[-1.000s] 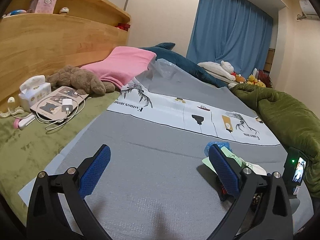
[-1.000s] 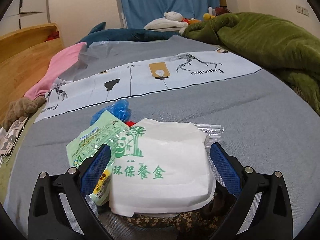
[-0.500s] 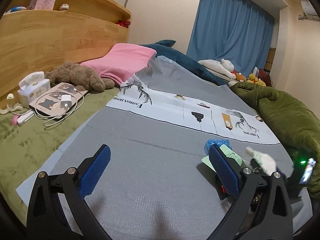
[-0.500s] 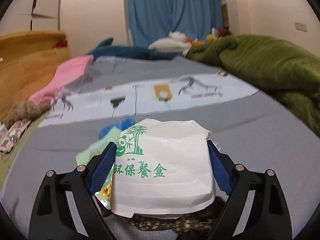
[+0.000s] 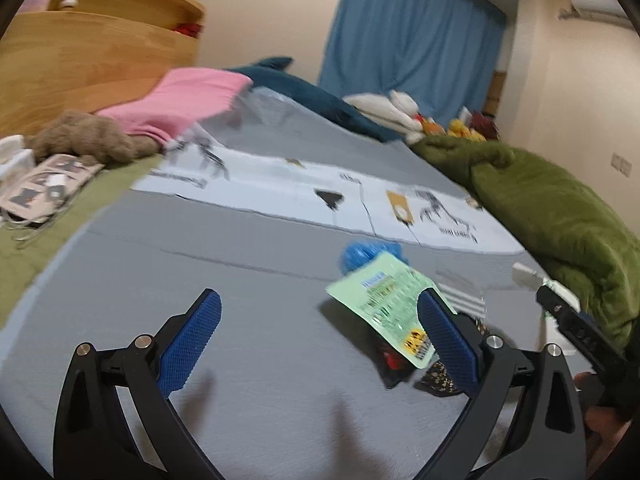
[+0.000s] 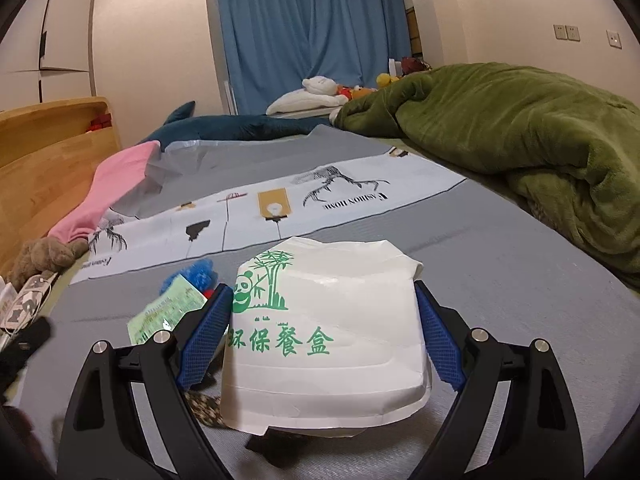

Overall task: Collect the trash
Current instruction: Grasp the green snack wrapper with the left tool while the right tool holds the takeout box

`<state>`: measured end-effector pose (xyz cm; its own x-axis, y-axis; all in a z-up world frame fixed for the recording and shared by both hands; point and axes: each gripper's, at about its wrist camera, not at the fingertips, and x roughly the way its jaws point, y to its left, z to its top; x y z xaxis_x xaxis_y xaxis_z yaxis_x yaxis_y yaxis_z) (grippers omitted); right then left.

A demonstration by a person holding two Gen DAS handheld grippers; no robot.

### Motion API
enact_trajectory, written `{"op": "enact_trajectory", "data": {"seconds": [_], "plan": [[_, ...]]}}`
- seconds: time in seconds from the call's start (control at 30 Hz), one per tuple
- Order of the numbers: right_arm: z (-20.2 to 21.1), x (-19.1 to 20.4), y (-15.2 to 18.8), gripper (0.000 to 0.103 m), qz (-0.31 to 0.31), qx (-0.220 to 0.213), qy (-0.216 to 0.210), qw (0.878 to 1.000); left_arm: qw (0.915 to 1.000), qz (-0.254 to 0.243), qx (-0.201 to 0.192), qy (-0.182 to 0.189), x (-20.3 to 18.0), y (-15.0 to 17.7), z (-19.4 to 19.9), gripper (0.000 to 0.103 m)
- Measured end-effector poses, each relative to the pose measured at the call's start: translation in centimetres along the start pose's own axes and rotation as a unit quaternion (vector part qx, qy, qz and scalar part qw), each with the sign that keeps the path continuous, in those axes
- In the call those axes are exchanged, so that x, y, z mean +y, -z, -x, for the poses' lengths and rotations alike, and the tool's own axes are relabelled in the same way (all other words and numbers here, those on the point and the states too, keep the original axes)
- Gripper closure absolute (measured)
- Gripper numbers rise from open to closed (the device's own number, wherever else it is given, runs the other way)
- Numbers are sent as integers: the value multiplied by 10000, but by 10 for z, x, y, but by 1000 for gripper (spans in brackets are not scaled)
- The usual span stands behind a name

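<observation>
- Gripping item: right gripper [image 6: 323, 328], both blue pads pressed to the sides of a white paper meal box [image 6: 326, 332] printed with a green panda, bamboo and green characters; box fills the span between the fingers, a dark shadow showing beneath its lower edge.
- Left gripper [image 5: 316, 344]: jaws spread wide, nothing between them; bare grey sheet [image 5: 248, 320] lies in the gap.
- Green snack wrapper [image 5: 390, 300]: at 2 o'clock of the left gripper's centre, its lower corner lying behind the right-hand blue pad [image 5: 448, 344]; in the right wrist view it sits at 9 o'clock of the box, just beside the left-hand pad.
- Blue crumpled scrap [image 5: 366, 254]: just beyond the wrapper, at its 12 o'clock; touching or not cannot be told through the blur.
- Red scrap [image 5: 394, 360]: small, under the wrapper's near edge; identity unclear.
- Dark speckled wrapper [image 5: 438, 376]: on the sheet at 5 o'clock of the green wrapper.
- Printed white strip [image 6: 256, 208]: band with deer figures and lettering, across the sheet at 12 o'clock of the box.
- Green duvet [image 6: 520, 152]: heaped at 2 o'clock of the right wrist view.
- Pink pillow [image 5: 188, 96]: at 11 o'clock of the left wrist view, against the wooden headboard [image 5: 88, 64].
- Brown plush toy [image 5: 88, 136]: just beside the pillow, at its 8 o'clock.
- Blue curtain [image 6: 308, 32]: far wall, 12 o'clock.
</observation>
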<state>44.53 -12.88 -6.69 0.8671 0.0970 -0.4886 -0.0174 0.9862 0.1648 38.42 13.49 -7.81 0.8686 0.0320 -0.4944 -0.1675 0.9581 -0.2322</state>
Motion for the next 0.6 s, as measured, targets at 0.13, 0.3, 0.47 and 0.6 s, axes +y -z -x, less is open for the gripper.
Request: {"op": "enact_trajectory", "data": {"seconds": [0.13, 0.3, 0.47, 0.6], "plan": [[2, -2, 5, 16, 228, 19, -47, 9997, 9997, -78, 182, 112, -15, 6, -27, 8], [4, -1, 9, 16, 546, -96, 3, 9985, 9989, -167, 348, 251, -28, 6, -55, 14], [2, -5, 9, 16, 552, -117, 20, 9984, 9940, -105, 943, 539, -32, 11, -85, 23], [0, -6, 10, 16, 610, -121, 20, 9981, 9899, -51, 1278, 605, -34, 15, -99, 30]]}}
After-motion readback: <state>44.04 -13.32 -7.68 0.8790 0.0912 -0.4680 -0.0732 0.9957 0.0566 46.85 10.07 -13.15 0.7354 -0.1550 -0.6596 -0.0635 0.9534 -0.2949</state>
